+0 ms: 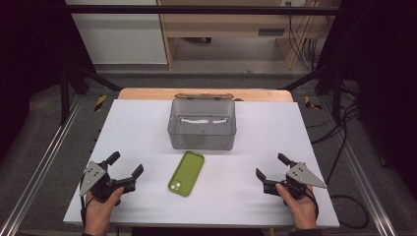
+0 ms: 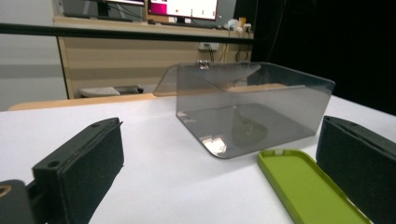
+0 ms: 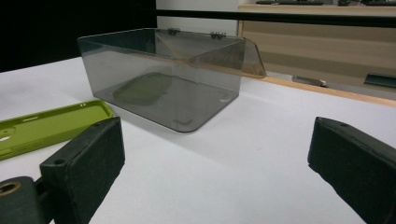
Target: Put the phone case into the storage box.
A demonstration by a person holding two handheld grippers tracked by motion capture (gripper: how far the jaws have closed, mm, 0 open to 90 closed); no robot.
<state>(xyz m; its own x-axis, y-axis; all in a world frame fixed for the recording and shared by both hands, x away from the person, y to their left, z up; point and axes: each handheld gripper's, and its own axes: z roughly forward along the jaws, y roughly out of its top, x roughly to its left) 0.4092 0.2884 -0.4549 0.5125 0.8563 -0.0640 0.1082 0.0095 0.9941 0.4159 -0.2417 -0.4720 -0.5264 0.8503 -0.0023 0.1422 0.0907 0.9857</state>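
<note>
Two open claws [image 1: 127, 165] [image 1: 271, 165] flanking green case [image 1: 187, 173]

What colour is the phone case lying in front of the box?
Lime green phone case, clearest in the high view.

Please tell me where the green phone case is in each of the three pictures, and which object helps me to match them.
High view: the green phone case lies at the lower centre of the white table, between the two grippers.
Left gripper view: it is at the lower right, beside the right-hand jaw.
Right gripper view: it is at the left edge, above the left-hand jaw.
Shared landmark: the open grey plastic box just behind the case.
</note>
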